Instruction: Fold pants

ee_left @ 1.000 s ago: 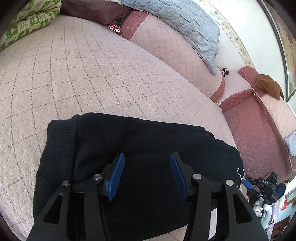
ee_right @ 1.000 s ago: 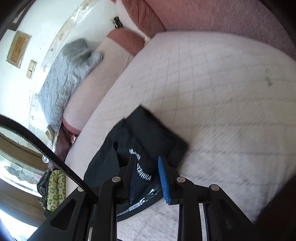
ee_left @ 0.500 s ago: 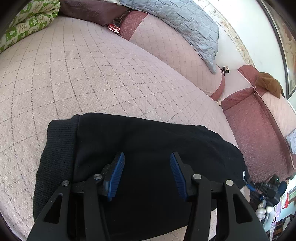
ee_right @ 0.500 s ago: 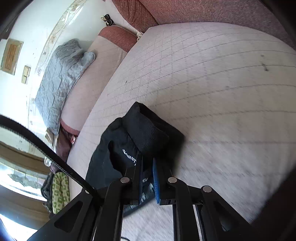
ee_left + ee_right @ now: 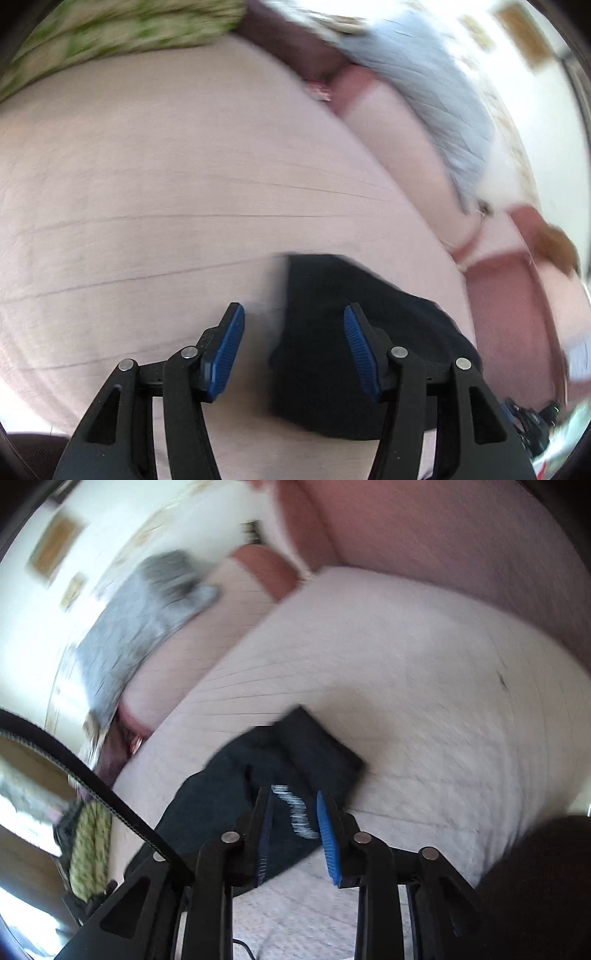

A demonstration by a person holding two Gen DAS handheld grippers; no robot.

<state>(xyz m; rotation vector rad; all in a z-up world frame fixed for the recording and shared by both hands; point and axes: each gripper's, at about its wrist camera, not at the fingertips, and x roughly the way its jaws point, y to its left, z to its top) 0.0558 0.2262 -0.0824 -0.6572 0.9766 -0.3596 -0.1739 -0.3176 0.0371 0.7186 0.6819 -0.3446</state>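
The black pants (image 5: 354, 332) lie folded in a compact bundle on the pink quilted bed. In the left wrist view my left gripper (image 5: 293, 350) is open and empty, its right finger over the bundle's left edge and its left finger over bare bed. In the right wrist view the pants (image 5: 295, 760) show white lettering near my right gripper (image 5: 295, 834), whose blue pads stand apart with a fold of the cloth between them. Both views are motion-blurred.
The pink quilted bed cover (image 5: 147, 184) spreads far to the left. A grey quilted pillow (image 5: 436, 92) and a green patterned blanket (image 5: 110, 33) lie at the head. A dark red couch (image 5: 509, 306) stands beside the bed. A black belt or cable (image 5: 74, 760) crosses the right view.
My left gripper has swung left, so the pants now sit to its right. My right gripper has opened from nearly shut on the cloth. The bundle looks shorter than before.
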